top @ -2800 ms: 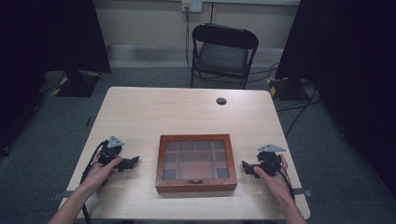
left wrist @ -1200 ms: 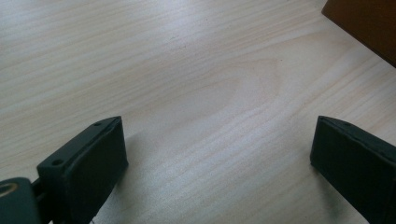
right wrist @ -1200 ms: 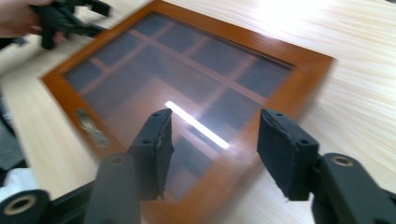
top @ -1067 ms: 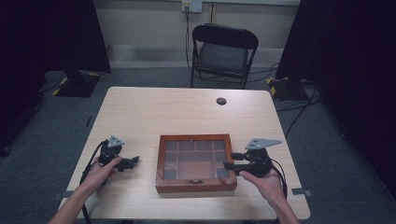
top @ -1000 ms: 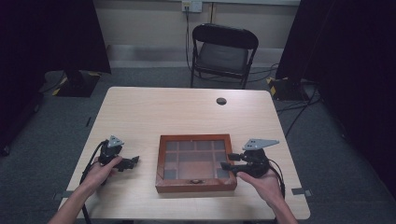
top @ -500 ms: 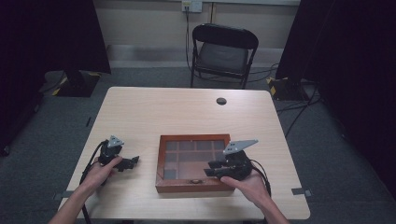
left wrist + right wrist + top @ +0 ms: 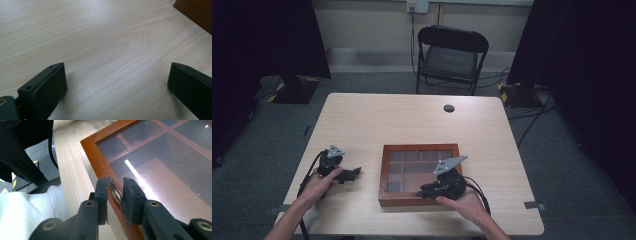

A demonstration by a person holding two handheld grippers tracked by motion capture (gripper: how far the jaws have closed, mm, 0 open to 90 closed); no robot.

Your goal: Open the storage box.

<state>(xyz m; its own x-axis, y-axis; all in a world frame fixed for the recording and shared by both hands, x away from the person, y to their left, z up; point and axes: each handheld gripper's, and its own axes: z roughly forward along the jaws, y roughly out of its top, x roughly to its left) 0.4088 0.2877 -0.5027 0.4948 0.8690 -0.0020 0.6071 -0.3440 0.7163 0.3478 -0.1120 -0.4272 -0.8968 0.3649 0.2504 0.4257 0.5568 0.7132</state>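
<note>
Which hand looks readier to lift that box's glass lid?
Right. The right gripper has just been closing around the lid's metal handle at the wooden box front; the left gripper rests open, apart.

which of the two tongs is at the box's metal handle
The right tongs, with jaws that have just been closing around the metal handle on the wooden box. The left tongs rest open on the table, apart from the box.

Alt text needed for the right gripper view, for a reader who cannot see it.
The right claw straddles a small metal handle on the front edge of a glass-lidded wooden box, its jaws having just been closing on it. Wooden dividers show through the glass; a white sleeve lies at lower left.
</note>
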